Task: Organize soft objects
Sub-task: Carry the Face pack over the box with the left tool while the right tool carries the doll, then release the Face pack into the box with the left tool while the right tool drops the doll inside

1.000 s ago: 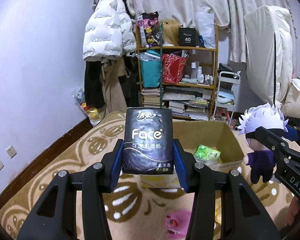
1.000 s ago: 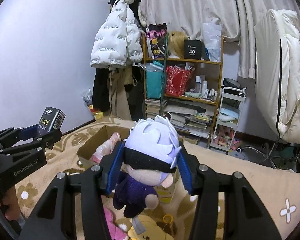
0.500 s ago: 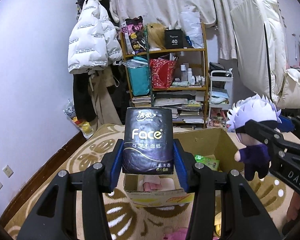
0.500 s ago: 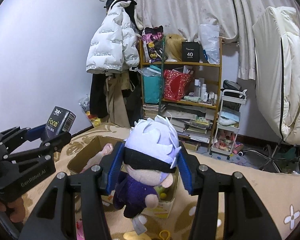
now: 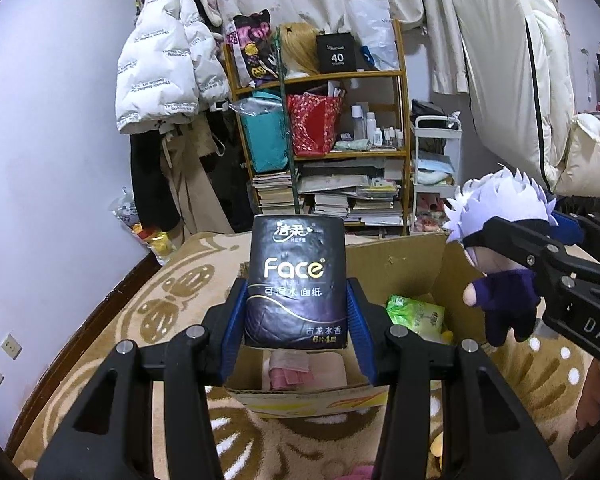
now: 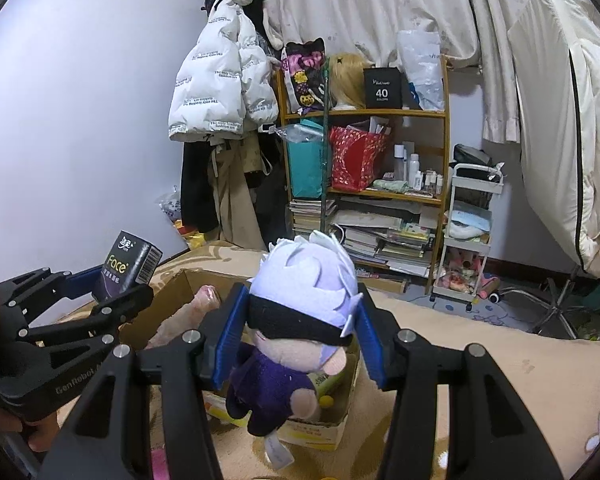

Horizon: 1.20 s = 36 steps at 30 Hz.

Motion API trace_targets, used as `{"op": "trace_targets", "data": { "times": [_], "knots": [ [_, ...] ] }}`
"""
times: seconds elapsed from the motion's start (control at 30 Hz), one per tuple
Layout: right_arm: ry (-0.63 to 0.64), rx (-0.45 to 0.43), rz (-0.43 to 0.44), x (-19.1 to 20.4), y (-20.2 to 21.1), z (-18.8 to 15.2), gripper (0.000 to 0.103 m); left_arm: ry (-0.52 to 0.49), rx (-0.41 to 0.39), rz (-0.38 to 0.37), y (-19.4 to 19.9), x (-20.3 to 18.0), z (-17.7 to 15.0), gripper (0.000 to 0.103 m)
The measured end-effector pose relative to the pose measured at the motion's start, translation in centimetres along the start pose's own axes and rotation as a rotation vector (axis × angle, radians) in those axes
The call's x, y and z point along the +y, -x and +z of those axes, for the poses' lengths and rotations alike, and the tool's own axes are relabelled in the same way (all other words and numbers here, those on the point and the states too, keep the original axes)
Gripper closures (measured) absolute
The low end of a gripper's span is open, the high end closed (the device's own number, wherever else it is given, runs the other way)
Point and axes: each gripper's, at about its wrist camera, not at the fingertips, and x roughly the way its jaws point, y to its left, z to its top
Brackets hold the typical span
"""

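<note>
Hovering over the box, we are clamping tissues in the left gripper and a doll in the right gripper.

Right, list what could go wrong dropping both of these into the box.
1. The right gripper clamps only the plush doll by its head; the hanging body could snag the cardboard box rim.
2. The left gripper holds the tissue pack low, so it may tip on release.
3. Both grippers converge on one box and could collide.
</note>
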Motion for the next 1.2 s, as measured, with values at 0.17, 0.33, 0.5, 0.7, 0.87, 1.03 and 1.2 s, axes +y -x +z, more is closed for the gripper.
{"op": "trace_targets", "data": {
  "times": [0.17,0.33,0.5,0.7,0.87,1.03,1.2],
  "knots": [
    [-0.024,0.022,0.018,-0.8,-1.3,-0.4,0.048,-0.012,0.019,-0.014,-1.2,-0.5,-0.1,0.057],
    [-0.042,0.046,0.034,-1.3,-2.3,-0.9,0.048,-0.017,0.035,-0.02,-2.0,-0.7,-0.4,0.057],
    [-0.053,0.066,0.047,-1.5,-2.8,-1.2,0.048,-0.027,0.037,-0.022,-2.6,-1.1,-0.2,0.057],
    [-0.068,0.089,0.089,-1.8,-3.2,-1.7,0.045,-0.024,0.063,-0.017,-3.1,-1.3,-0.5,0.057],
    [-0.109,0.123,0.118,-2.3,-3.9,-2.2,0.045,-0.012,0.094,0.001,-3.4,-1.1,-0.8,0.048],
    [-0.154,0.139,0.14,-3.0,-4.0,-2.2,0.045,-0.003,0.119,0.025,-3.4,-0.8,-1.0,0.045],
    [-0.182,0.137,0.142,-3.4,-3.6,-2.2,0.037,0.027,0.143,0.045,-3.1,-0.1,-1.3,0.026]
  ]
}}
